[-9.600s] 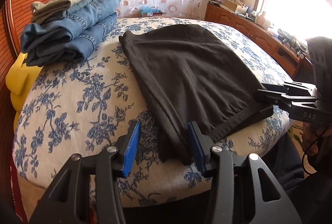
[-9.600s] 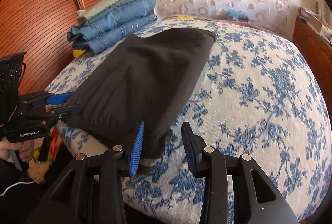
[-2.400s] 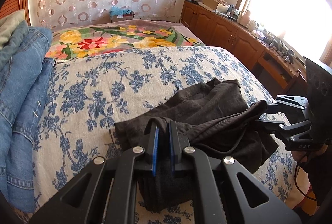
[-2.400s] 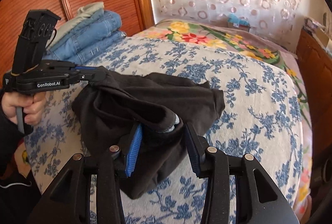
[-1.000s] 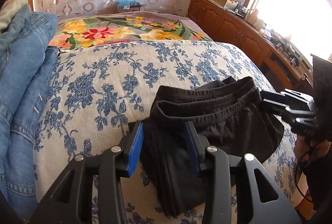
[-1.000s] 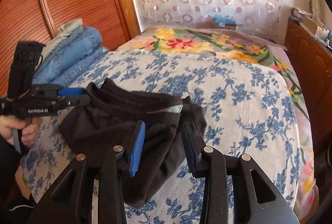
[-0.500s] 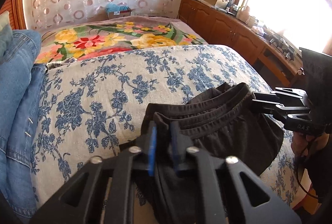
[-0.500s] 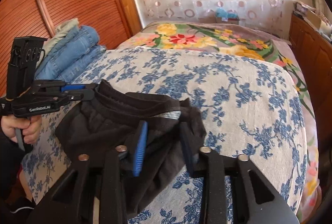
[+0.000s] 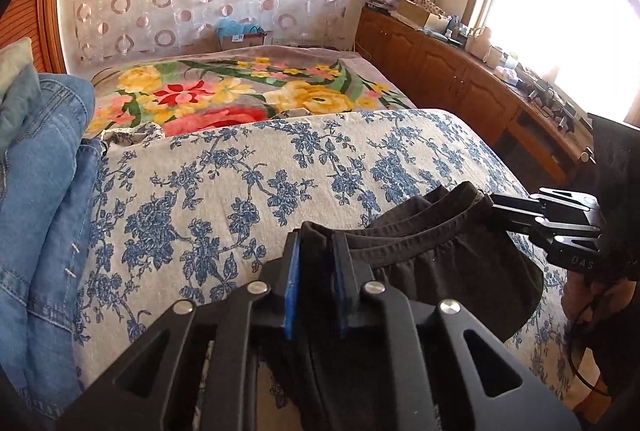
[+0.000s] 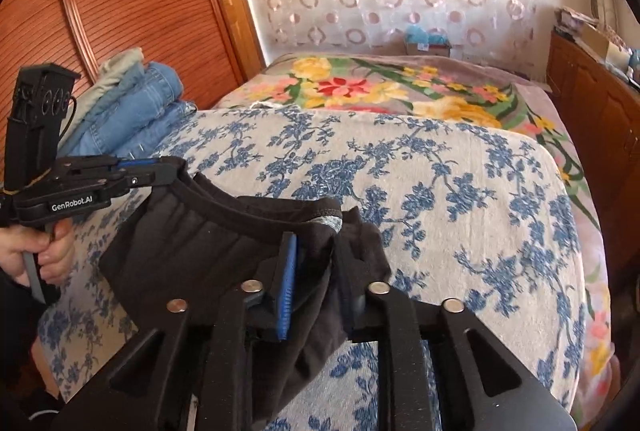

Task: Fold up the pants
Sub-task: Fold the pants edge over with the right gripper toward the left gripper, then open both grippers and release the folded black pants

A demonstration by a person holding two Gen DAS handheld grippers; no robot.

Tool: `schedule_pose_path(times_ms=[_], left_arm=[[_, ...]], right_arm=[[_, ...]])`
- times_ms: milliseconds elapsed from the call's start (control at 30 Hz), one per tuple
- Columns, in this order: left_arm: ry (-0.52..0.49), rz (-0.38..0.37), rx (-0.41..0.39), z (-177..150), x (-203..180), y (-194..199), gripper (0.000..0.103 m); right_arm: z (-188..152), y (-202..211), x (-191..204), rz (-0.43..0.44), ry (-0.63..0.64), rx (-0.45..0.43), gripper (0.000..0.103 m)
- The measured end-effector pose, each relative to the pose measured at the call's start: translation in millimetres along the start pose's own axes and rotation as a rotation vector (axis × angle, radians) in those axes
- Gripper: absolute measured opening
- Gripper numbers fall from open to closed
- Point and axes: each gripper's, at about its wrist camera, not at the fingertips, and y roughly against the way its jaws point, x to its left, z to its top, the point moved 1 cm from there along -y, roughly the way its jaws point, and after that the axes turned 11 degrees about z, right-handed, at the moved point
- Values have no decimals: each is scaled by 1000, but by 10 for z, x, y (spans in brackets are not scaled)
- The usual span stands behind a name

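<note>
The black pants (image 9: 448,267) lie folded in a thick bundle on the near part of the blue-flowered bedspread (image 9: 240,183), waistband edges stacked and facing away. My left gripper (image 9: 316,247) is shut on the bundle's left corner. My right gripper (image 10: 314,243) is shut on the bundle's right corner, with cloth bunched between its pads. Each gripper shows in the other's view: the right gripper (image 9: 500,209) at the pants' right end, the left gripper (image 10: 168,171) at their left end. The pants (image 10: 208,247) hang slightly between them.
A stack of folded jeans (image 9: 40,199) with a pale garment on top sits at the left, also in the right wrist view (image 10: 140,103). A bright flowered blanket (image 9: 224,99) lies beyond the bedspread. Wooden cabinets (image 9: 460,87) line the right side. A ribbed wooden door (image 10: 132,3) stands behind the jeans.
Both grippers were open around the folded bundle a second ago and have shut on its two corners. The bundle is now lifted a little at the waistband edge.
</note>
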Motion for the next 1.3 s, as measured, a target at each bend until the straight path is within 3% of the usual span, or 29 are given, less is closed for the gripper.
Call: schedule_pose_path(times_ms=[167, 267, 400, 433, 667, 1067, 1167, 1267, 1300], left_arm=[[-16, 5, -28, -88, -14, 184, 39], [-40, 24, -50, -155, -48, 312, 42], [-53, 21, -65, -249, -82, 430, 65], [-54, 19, -68, -274, -87, 458, 66], [-66, 44, -58, -491, -112, 546, 66], [-93, 23, 25, -886, -196, 463, 66], [-114, 33, 37, -908, -249, 430, 55], [-126, 48, 47, -916, -287, 390, 50], [-131, 52, 49, -915, -290, 377, 47]], right_arm=[[-78, 222, 105, -14, -1, -18, 26], [-172, 341, 193, -17, -3, -25, 29], [-330, 425, 329, -24, 0, -20, 33], [-371, 439, 359, -26, 1, -17, 34], [-615, 449, 512, -45, 8, 10, 37], [-812, 283, 554, -53, 7, 62, 41], [-817, 239, 548, -54, 10, 65, 41], [-806, 194, 528, -58, 7, 72, 33], [-808, 188, 510, -53, -1, 71, 22]])
